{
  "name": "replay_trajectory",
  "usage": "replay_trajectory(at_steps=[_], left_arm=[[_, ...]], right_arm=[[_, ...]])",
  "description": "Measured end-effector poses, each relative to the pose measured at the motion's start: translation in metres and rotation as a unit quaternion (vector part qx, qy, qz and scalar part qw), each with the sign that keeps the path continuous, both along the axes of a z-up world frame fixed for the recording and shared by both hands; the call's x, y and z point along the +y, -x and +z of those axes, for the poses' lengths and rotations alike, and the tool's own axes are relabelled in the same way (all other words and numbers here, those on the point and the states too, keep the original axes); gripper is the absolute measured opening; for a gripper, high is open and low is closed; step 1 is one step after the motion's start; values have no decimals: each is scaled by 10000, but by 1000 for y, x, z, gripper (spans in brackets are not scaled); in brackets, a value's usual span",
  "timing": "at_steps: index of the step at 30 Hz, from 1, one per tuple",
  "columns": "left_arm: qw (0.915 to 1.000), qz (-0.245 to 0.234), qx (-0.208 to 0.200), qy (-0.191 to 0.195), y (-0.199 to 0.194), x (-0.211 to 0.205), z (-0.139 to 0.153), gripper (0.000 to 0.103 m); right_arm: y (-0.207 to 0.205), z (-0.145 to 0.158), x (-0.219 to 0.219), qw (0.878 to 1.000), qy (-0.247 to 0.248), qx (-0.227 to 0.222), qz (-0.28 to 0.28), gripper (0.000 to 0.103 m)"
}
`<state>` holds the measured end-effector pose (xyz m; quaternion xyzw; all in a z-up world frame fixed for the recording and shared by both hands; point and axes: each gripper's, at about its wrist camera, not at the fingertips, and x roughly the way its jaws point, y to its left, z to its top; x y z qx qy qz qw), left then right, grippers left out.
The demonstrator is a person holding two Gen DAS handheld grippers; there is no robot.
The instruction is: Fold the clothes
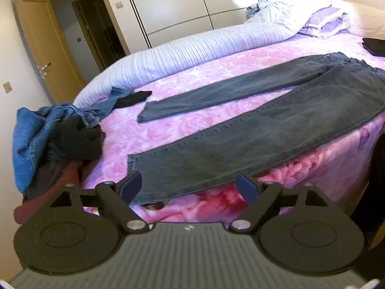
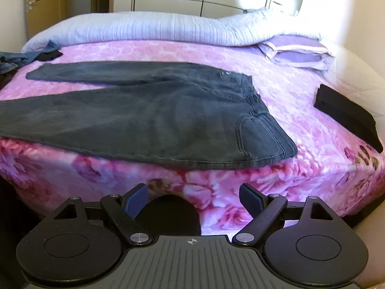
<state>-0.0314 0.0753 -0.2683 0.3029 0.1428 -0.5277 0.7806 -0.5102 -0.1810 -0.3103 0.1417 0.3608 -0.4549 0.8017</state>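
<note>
Dark grey jeans lie spread flat on the pink flowered bedspread, legs pointing left, waist to the right. In the left wrist view my left gripper stands open just in front of the near leg's hem, its blue pads apart and nothing between them. My right gripper is open too, hanging off the bed's front edge below the jeans' waist, clear of the cloth. A dark rounded shape lies under it; what it is I cannot tell.
A heap of blue denim and black clothes sits at the bed's left corner. A folded black garment lies at the right. A rolled white quilt and lilac pillows line the far side. A wooden door stands open.
</note>
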Motion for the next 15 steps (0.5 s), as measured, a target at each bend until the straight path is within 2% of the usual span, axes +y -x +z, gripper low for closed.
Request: replay_trajectory(at_steps=[6, 15], left_arm=[[9999, 106, 31, 41, -7, 18, 2, 84], [9995, 202, 103, -209, -1, 27, -12, 85]], right_arm=[[-10, 5, 17, 9999, -14, -84, 80, 86], [-12, 6, 31, 9998, -82, -64, 183, 86]])
